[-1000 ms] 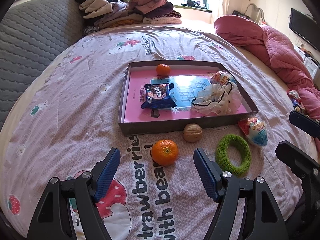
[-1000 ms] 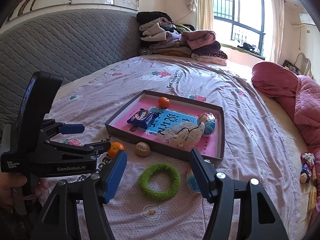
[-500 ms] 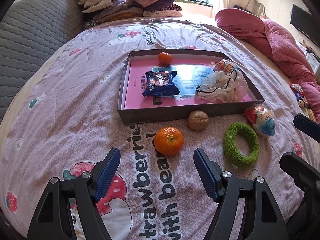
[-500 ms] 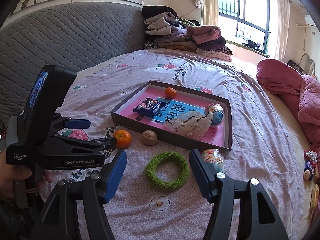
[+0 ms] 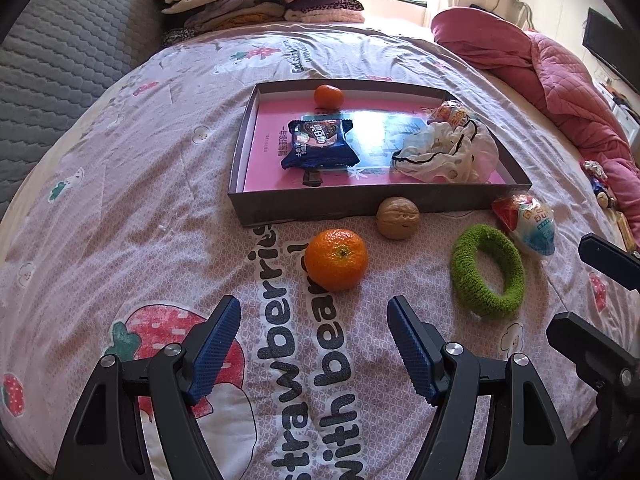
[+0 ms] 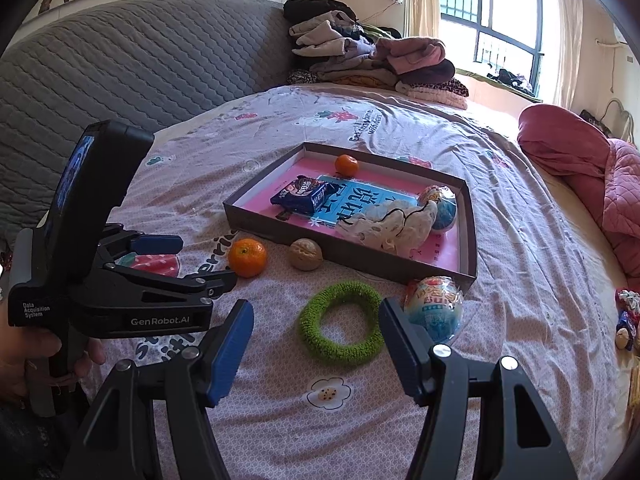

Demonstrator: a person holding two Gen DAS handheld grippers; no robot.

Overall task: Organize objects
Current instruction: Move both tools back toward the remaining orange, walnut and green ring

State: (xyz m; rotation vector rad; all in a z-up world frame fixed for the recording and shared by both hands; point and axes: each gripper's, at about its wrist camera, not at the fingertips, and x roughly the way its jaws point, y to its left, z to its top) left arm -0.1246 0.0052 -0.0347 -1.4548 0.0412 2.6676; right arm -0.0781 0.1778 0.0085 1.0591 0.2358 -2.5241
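On the bedsheet in front of a shallow dark box lie an orange, a walnut, a green fuzzy ring and a wrapped egg-shaped sweet. Inside the box are a second orange, a blue snack packet, a white cloth and another wrapped sweet. My left gripper stands open just short of the orange. My right gripper is open, with the green ring ahead between its fingers, untouched.
A pile of folded clothes lies at the far end of the bed, and a pink quilt is bunched at the right. A grey padded headboard runs along the left. A hand holds the left gripper's handle.
Both grippers have sunk toward the bed and tipped down a little, so the orange, walnut and ring look nearer. Both jaws keep the same width.
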